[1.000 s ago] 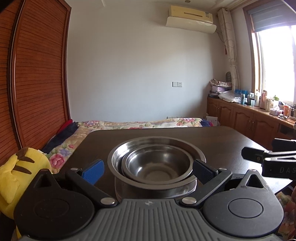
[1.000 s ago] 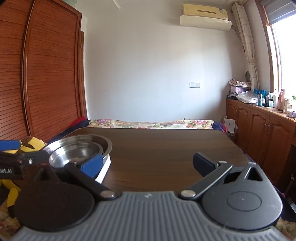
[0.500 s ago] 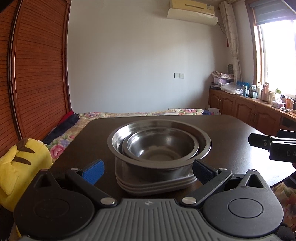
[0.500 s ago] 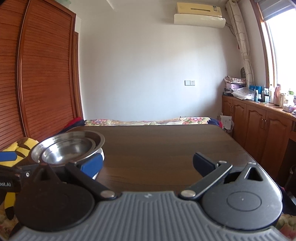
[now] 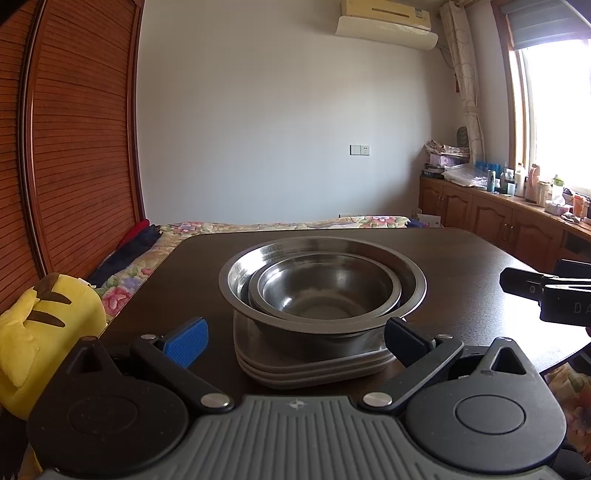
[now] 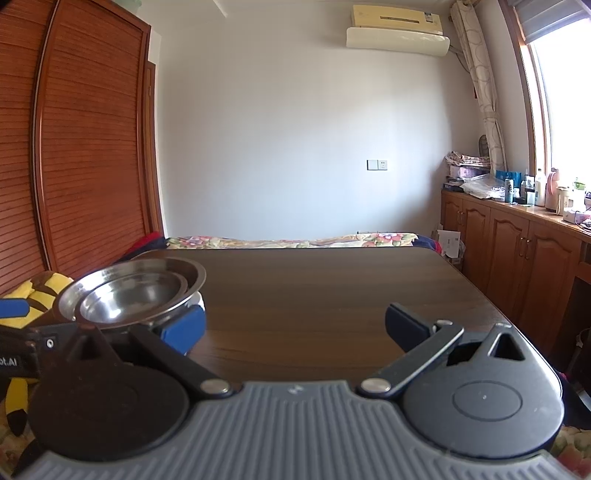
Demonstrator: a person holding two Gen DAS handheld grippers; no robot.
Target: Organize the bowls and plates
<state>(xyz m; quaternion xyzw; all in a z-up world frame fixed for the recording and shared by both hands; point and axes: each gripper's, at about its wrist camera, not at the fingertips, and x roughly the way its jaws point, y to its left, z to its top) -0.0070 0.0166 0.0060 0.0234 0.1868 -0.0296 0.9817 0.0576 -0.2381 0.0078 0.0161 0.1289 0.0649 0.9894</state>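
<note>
A bedroom with a white wall, an air conditioner (image 5: 386,20) and a louvred wardrobe (image 5: 74,147) surrounds a dark table (image 6: 332,288). The left gripper (image 5: 295,338) is level with the table's near edge, jaws spread wide and holding nothing. Straight ahead of it, between the lines of its two fingers and just beyond the tips, stands the stack: a small bowl (image 5: 325,288) nested in a large bowl (image 5: 410,284), both steel, atop a pile of plates (image 5: 314,369). Whether the fingertips touch the stack cannot be told. A yellow plush toy (image 5: 40,332) lies to the left, off the table, with a floral bed (image 5: 288,223) behind. The right gripper (image 6: 295,326), likewise wide open and empty, faces bare tabletop; the stack is to its left, beside its blue left finger (image 6: 183,330). Wooden cabinets (image 6: 517,251) line the window side.
</note>
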